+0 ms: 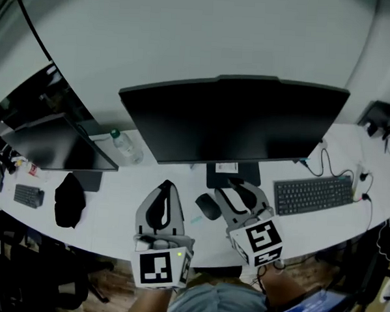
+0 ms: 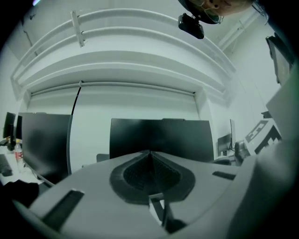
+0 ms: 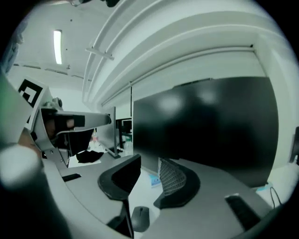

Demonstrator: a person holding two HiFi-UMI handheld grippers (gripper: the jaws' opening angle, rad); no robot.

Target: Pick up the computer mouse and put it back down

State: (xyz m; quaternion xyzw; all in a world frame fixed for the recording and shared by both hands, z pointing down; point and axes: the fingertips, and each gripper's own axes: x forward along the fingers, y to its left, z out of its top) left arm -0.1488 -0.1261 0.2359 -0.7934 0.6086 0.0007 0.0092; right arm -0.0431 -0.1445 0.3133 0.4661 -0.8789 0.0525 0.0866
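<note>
The black computer mouse (image 1: 208, 206) lies on the white desk (image 1: 121, 200) in front of the monitor stand, free of both grippers. My right gripper (image 1: 236, 185) hovers just to its right with a narrow gap between its jaws and nothing in them. In the right gripper view the mouse (image 3: 139, 218) shows low down on the desk, beneath the gap of the right gripper (image 3: 149, 163). My left gripper (image 1: 167, 184) is to the left of the mouse, its jaws shut tip to tip. In its own view the left gripper (image 2: 149, 156) points level at the monitor and grips nothing.
A large dark monitor (image 1: 233, 118) stands across the middle of the desk. A black keyboard (image 1: 312, 194) and cables lie to the right. A water bottle (image 1: 126, 146), a second monitor (image 1: 52, 141), a black cloth-like lump (image 1: 69, 199) and a small keyboard (image 1: 28, 195) are at the left.
</note>
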